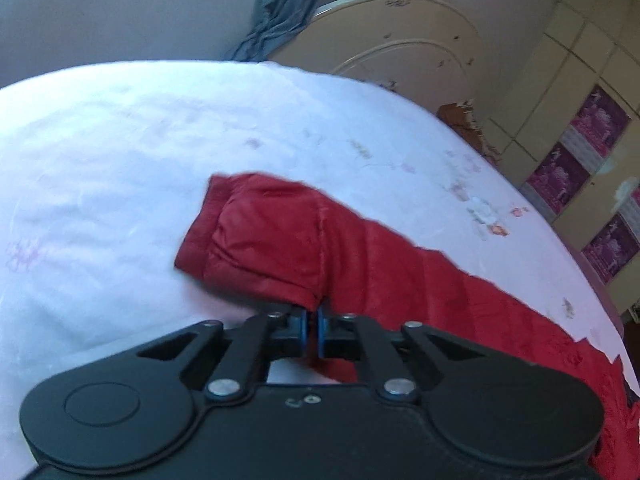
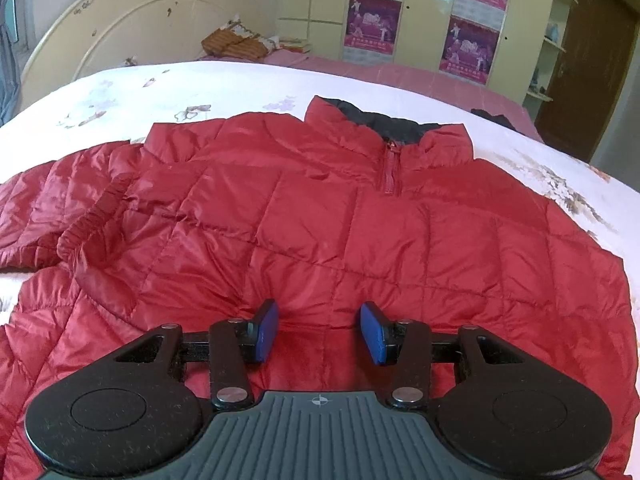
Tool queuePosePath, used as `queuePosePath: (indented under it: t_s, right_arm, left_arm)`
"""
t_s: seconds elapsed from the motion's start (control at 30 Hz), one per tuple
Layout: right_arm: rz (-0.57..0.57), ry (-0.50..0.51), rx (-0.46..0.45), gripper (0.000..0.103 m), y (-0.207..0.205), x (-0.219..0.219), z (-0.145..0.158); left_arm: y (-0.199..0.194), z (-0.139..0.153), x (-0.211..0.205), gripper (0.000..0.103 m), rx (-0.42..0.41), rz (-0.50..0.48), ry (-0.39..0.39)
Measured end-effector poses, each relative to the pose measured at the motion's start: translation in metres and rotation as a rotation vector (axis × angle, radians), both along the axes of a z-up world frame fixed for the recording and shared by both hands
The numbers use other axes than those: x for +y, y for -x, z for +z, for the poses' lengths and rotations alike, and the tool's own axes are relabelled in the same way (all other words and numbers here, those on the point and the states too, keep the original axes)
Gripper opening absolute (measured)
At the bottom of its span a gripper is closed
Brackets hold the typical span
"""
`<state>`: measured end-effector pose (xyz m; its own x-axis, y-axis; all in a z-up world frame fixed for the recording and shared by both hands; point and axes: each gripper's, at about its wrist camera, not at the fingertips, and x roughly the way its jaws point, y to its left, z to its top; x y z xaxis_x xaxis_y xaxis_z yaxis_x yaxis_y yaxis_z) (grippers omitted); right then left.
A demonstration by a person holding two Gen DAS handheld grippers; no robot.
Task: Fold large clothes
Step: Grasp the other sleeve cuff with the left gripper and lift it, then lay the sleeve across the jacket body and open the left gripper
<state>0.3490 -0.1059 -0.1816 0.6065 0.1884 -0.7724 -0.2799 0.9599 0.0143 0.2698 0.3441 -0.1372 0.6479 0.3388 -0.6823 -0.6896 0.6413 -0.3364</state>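
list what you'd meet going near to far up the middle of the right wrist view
right gripper → red puffer jacket → jacket zipper → black collar lining → white floral bedsheet → pink sheet → wardrobe posters

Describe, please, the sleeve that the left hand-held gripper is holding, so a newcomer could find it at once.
On the white floral bedsheet lies a red quilted jacket. Its sleeve stretches away from the body, pinched in the left hand-held gripper; its elastic banded cuff sets it apart.
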Motion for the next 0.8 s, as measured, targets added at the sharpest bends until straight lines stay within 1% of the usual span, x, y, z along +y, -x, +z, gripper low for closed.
queuePosePath:
  t_s: [0.1,0.2,0.27,0.37,0.47,0.53,0.63,0.73,0.8]
  right_arm:
    - [0.001,-0.001,0.001,0.046,0.0,0.0,0.002]
    - [-0.008,-0.022,-0.01,0.046,0.0,-0.003,0.007]
    - [-0.035,-0.047,-0.009,0.046,0.0,-0.008,0.006]
    - [-0.005,-0.028,0.006,0.046,-0.003,-0.007,0.006]
    - [-0.032,-0.084,0.005,0.046,-0.005,-0.017,0.015]
    - [-0.051,-0.099,-0.006,0.046,-0.002,-0.025,0.021]
    - [-0.081,-0.115,-0.014,0.046,0.002,-0.042,0.029]
    - [-0.113,-0.121,-0.02,0.046,0.007,-0.061,0.034]
    - [-0.134,-0.123,-0.02,0.046,0.011,-0.075,0.035]
  left_arm:
    - [-0.007,0.017,-0.013,0.004,-0.035,-0.057,-0.039]
    - [-0.018,0.04,-0.036,0.004,-0.08,-0.151,-0.085]
    - [-0.027,0.056,-0.056,0.004,-0.112,-0.225,-0.118]
    - [-0.047,0.075,-0.092,0.004,-0.153,-0.343,-0.14]
    - [-0.07,0.089,-0.133,0.004,-0.191,-0.477,-0.152]
    - [-0.084,0.095,-0.162,0.004,-0.205,-0.57,-0.162]
    - [-0.102,0.099,-0.211,0.004,-0.229,-0.71,-0.199]
    - [-0.118,0.096,-0.263,0.004,-0.235,-0.847,-0.226]
    - [-0.127,0.088,-0.291,0.004,-0.222,-0.921,-0.236]
